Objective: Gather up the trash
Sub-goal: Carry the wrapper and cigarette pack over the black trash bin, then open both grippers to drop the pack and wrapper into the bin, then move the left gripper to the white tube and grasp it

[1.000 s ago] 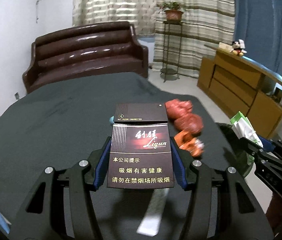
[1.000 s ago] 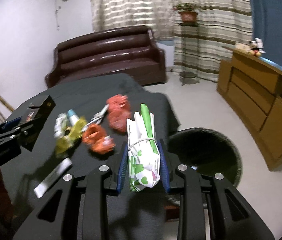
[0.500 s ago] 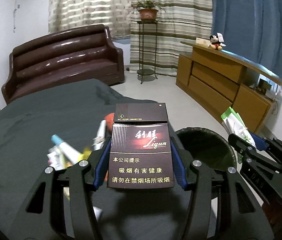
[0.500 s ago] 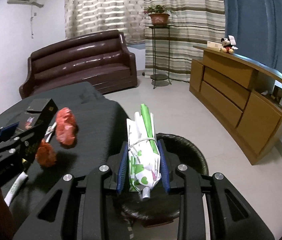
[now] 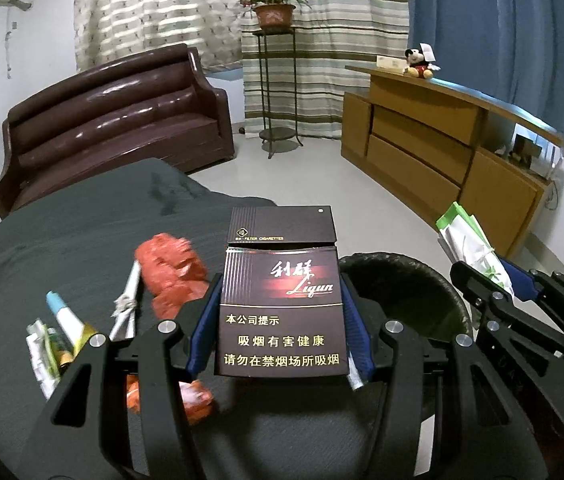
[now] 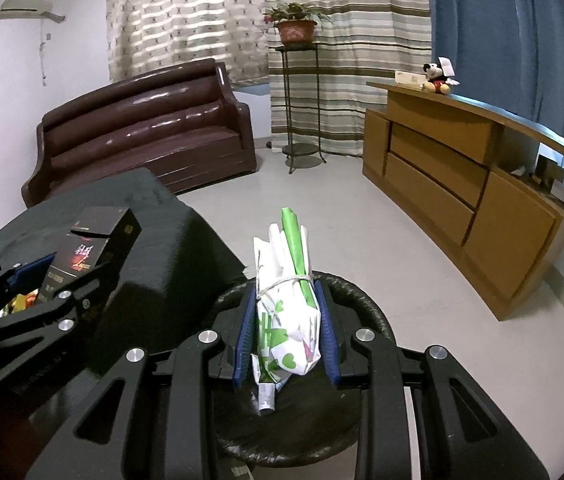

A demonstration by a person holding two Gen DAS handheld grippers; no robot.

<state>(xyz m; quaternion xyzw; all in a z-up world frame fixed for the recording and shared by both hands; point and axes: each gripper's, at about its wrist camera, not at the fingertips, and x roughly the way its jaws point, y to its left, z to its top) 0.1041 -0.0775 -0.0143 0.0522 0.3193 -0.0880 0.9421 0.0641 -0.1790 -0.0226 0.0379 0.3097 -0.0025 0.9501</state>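
Observation:
My left gripper point(image 5: 280, 320) is shut on a dark cigarette pack point(image 5: 282, 296), held over the table edge next to the black-lined trash bin point(image 5: 397, 284). My right gripper point(image 6: 285, 320) is shut on a white and green tied paper bag point(image 6: 285, 300), held right above the trash bin point(image 6: 365, 316). A small tube point(image 6: 266, 394) lies inside the bin. The pack also shows in the right wrist view point(image 6: 90, 248). The bag also shows in the left wrist view point(image 5: 469, 244). On the table lie red crumpled wrappers point(image 5: 172, 272), an orange one point(image 5: 198, 400) and several small tubes and wrappers point(image 5: 58, 336).
The table with its dark cloth point(image 5: 62, 240) is at the left. A brown leather sofa point(image 5: 114, 120) stands behind it. A plant stand point(image 5: 274, 80) is by the striped curtains. A wooden sideboard point(image 5: 441, 152) runs along the right wall.
Both grippers have swung right, away from the table middle toward the bin. The bag is now over the bin's opening and the pack is close beside the bin. Both grips are unchanged.

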